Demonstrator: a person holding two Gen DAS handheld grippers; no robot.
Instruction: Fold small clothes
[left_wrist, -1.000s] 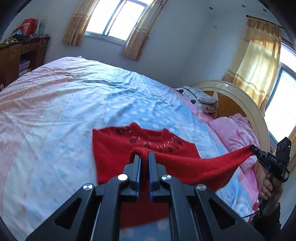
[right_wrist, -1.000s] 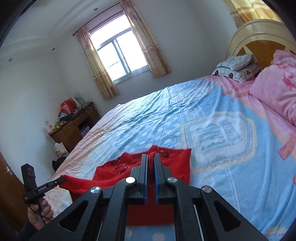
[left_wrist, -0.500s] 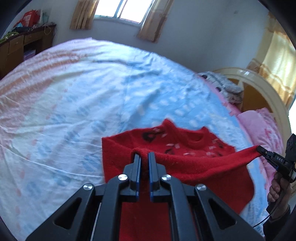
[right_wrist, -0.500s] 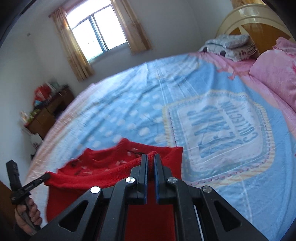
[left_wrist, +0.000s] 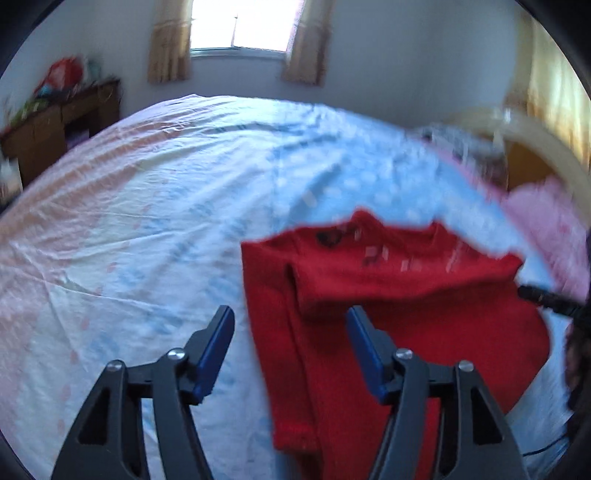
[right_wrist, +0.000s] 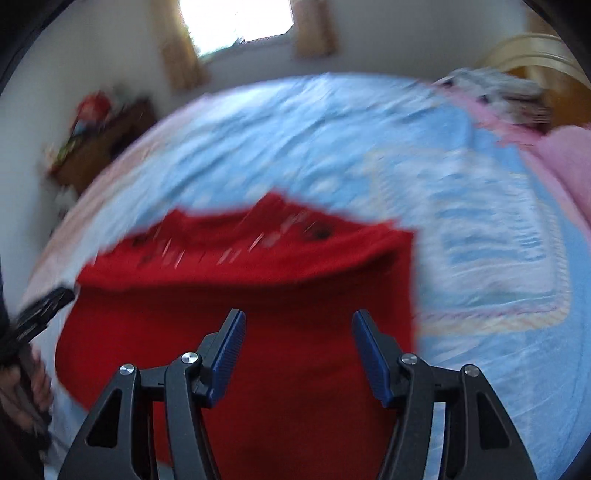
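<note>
A small red sweater (left_wrist: 388, 295) with a dark and white pattern near its collar lies on the bed, its lower part folded up over the body. My left gripper (left_wrist: 290, 325) hovers over the sweater's left edge, jaws opening, pads off the cloth. The same sweater (right_wrist: 258, 295) fills the right wrist view, where my right gripper (right_wrist: 297, 328) stands over its right side with jaws opening and nothing pinched. The right gripper's tip (left_wrist: 543, 297) shows at the sweater's far right edge. The left gripper's tip (right_wrist: 44, 306) shows at the left, held by a hand (right_wrist: 26, 391). Both views are blurred.
The bed carries a pink and blue sheet (left_wrist: 147, 206). Pink bedding (left_wrist: 546, 218) and a cream headboard (left_wrist: 535, 129) lie to the right. A wooden desk (left_wrist: 59, 129) with clutter stands at the left wall, under a curtained window (left_wrist: 240, 26).
Both grippers came down toward the bed with the sweater's edge pinched, then opened and let it go. The raised red fold now lies over the sweater's body.
</note>
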